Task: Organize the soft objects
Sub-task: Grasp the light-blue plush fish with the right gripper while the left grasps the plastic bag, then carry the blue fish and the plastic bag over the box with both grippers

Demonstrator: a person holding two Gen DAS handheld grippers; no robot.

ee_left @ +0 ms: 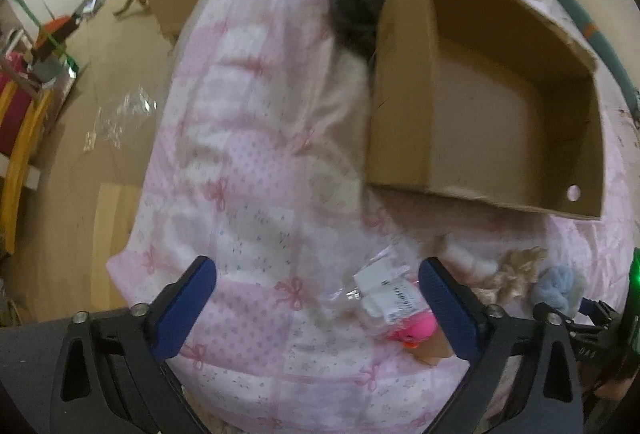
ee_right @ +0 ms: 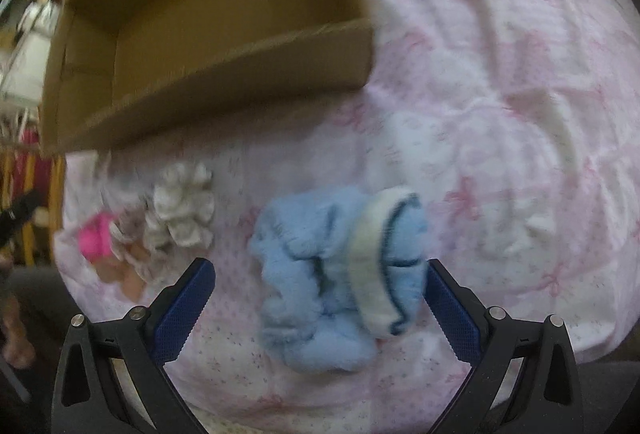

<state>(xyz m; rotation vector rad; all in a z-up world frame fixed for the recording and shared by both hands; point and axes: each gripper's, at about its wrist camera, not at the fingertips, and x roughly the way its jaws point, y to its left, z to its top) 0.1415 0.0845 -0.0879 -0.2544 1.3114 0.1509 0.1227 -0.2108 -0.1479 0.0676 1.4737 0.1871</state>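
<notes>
pick-up step: right tongs (ee_right: 320,298) gape, empty, astride the blue fluffy bundle (ee_right: 332,274) on the bed; left tongs (ee_left: 318,302) gape over what seems a packaged pink toy (ee_left: 414,330). next: close, carry to cardboard box (ee_right: 224,74).

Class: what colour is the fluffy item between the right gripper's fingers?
Light blue fluffy item, cream band; right wrist view.

An open left gripper (ee_left: 318,288) hovers over a pink bow-print quilt (ee_left: 248,170), its right finger beside a bagged pink toy (ee_left: 412,330), below an empty cardboard box (ee_left: 404,114).
</notes>
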